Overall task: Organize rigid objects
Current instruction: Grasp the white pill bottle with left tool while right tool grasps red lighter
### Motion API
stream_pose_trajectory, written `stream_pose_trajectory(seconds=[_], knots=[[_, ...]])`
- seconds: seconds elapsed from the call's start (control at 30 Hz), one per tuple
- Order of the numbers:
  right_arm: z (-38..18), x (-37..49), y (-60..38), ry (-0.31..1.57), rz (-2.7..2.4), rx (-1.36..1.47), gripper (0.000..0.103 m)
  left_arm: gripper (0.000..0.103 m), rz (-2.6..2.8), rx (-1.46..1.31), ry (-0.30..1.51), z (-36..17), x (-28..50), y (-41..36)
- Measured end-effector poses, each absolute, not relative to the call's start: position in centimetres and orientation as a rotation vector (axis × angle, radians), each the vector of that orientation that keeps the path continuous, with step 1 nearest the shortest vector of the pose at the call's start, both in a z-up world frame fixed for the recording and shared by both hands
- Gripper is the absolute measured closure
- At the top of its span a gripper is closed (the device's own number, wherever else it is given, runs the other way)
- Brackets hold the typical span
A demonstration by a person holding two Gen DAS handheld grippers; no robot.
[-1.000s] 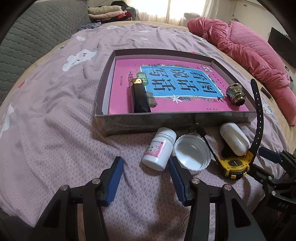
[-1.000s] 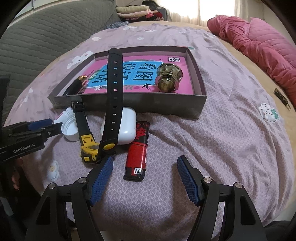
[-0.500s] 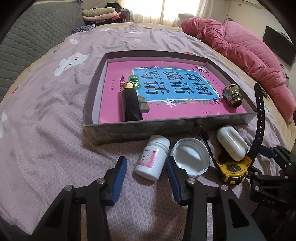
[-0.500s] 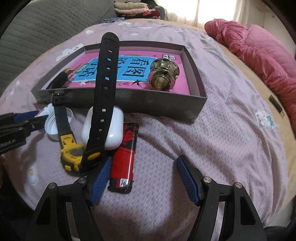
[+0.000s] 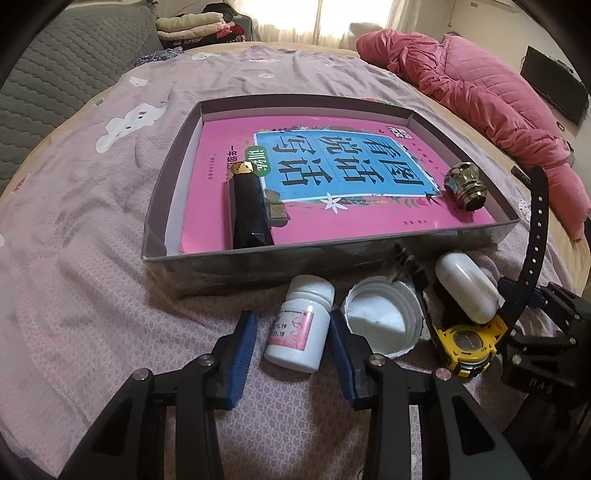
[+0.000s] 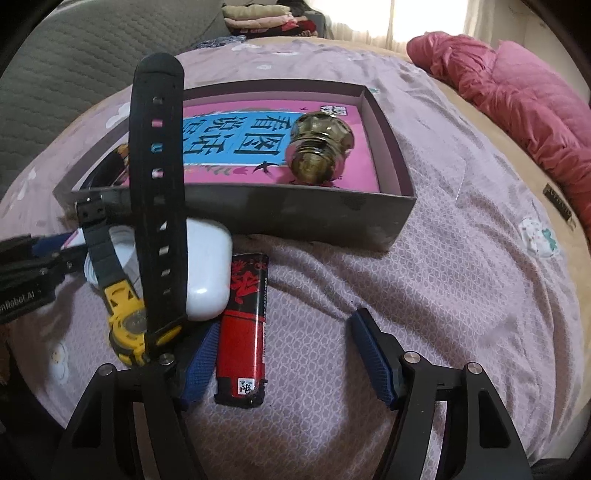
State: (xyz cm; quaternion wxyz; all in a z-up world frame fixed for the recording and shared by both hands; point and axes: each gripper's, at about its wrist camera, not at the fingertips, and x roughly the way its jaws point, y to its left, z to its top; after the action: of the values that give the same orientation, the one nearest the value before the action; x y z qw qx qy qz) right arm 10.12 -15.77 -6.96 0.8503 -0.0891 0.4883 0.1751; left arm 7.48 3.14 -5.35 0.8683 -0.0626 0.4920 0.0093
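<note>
- The black watch strap [image 6: 159, 192] rises across the right wrist view and hides part of the gray box [image 6: 280, 210] front wall, the pink book [image 6: 354, 173] and most of the dark bottle [image 6: 110, 168] at the box's left end
- The white jar lid [image 6: 122, 243] shows only as a sliver behind the strap and the white case [image 6: 208, 273]
- The small print on the white bottle [image 5: 301, 325] label is too small to read
- The near end of the black bottle [image 5: 247, 210] sits below the box's front wall, hidden
- The folded clothes [image 5: 192, 27] at the far edge are too small to tell apart
</note>
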Motion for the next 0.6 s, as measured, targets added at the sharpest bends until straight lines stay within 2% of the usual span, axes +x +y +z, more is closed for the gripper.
stream_pose_trajectory(seconds=[0.1,0.27,0.6], knots=[[-6.8,10.7,-16.3,1.032,0.359,-0.168,0.049,0.07,0.002,-0.141,1.032,-5.4,7.6,3.1],[-6.6,11.5,-17.5,1.049,0.359,-0.105,0.065,0.071,-0.002,-0.141,1.032,-5.4,7.5,3.0],[-5.9,11.5,-18.6,1.052,0.392,-0.004,0.069,0.076,-0.011,-0.173,1.006,-4.6,7.2,3.2]])
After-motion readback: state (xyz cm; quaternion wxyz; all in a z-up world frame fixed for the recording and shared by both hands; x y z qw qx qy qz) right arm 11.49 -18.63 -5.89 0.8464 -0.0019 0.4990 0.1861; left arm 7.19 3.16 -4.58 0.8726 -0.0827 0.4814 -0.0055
